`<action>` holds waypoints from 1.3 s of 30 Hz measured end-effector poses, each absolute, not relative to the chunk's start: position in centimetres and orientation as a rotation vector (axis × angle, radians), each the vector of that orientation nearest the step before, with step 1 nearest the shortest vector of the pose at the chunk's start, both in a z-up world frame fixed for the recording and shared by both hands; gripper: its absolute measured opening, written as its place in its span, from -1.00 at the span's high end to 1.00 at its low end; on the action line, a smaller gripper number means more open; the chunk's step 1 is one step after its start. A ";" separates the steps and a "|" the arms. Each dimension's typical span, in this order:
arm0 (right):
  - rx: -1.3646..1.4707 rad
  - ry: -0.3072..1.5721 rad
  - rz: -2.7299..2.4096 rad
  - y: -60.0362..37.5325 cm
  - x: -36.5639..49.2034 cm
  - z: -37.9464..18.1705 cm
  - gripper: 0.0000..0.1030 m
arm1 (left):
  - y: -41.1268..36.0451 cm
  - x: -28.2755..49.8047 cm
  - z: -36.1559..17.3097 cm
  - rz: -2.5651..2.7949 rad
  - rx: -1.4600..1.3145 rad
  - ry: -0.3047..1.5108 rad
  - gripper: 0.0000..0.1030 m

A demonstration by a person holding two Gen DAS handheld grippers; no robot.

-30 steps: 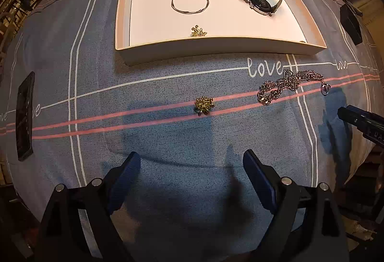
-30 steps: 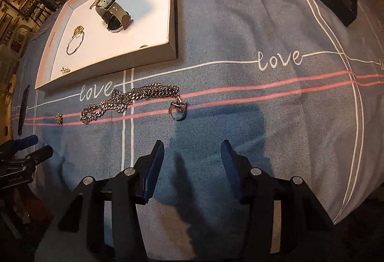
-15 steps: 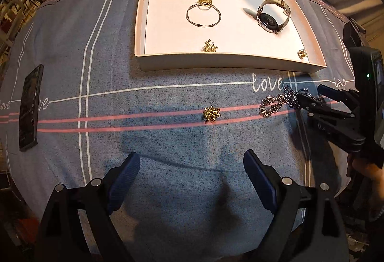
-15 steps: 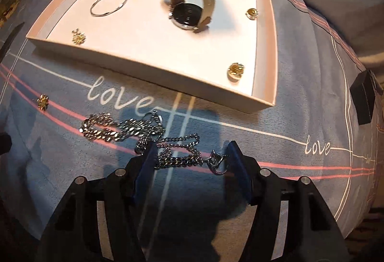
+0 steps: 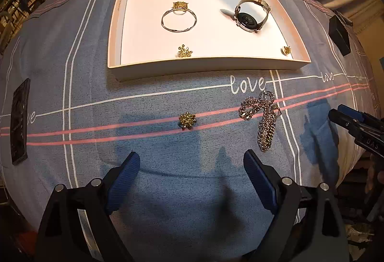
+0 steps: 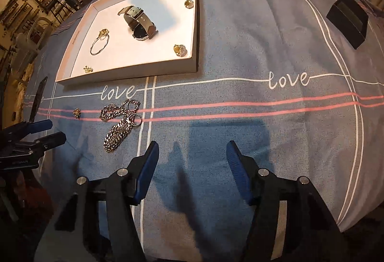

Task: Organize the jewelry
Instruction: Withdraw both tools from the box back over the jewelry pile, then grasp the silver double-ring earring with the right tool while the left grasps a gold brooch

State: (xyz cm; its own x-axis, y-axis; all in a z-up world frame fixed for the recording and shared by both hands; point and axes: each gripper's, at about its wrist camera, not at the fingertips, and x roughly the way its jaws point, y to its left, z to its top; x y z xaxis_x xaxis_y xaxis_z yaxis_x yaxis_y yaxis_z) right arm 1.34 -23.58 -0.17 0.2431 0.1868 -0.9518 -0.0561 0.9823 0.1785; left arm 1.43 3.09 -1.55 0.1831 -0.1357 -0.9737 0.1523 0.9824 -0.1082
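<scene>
A silver chain (image 5: 262, 120) (image 6: 120, 125) lies bunched on the grey cloth, just in front of the white tray (image 5: 206, 64) (image 6: 134, 71). A gold brooch (image 5: 187, 120) (image 6: 77, 113) rests on the pink stripes to its left. The tray holds a bangle (image 5: 178, 20), a watch (image 5: 250, 15) (image 6: 139, 22), another brooch (image 5: 184, 52) and gold rings (image 6: 180, 49). My left gripper (image 5: 192, 180) (image 6: 56, 130) hovers open, nearer than the loose brooch. My right gripper (image 6: 192, 166) (image 5: 336, 112) is open and empty, to the right of the chain.
A black phone (image 5: 19, 120) lies at the cloth's left edge. A small black box (image 5: 339, 33) (image 6: 346, 15) stands at the far right. The cloth drops away at the near edge. Shelves and furniture show in the dark background on the left.
My right gripper dipped onto the chain, then drew back to the right with nothing in it. The chain went from a stretched line to a bunch with one end trailing nearer. The left gripper barely moved.
</scene>
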 end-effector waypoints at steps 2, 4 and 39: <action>0.138 1.314 0.190 -22.0 1.0 -0.5 -0.15 | 2.1 1.6 -1.6 -0.231 0.027 1.369 -0.67; 0.114 1.313 0.239 -19.8 1.4 -1.1 -0.15 | 1.0 1.6 -1.6 -0.250 0.045 1.364 -0.67; 0.374 1.364 0.066 -20.5 5.1 -4.5 0.54 | 3.3 2.7 -2.2 -0.170 -0.007 1.385 -0.67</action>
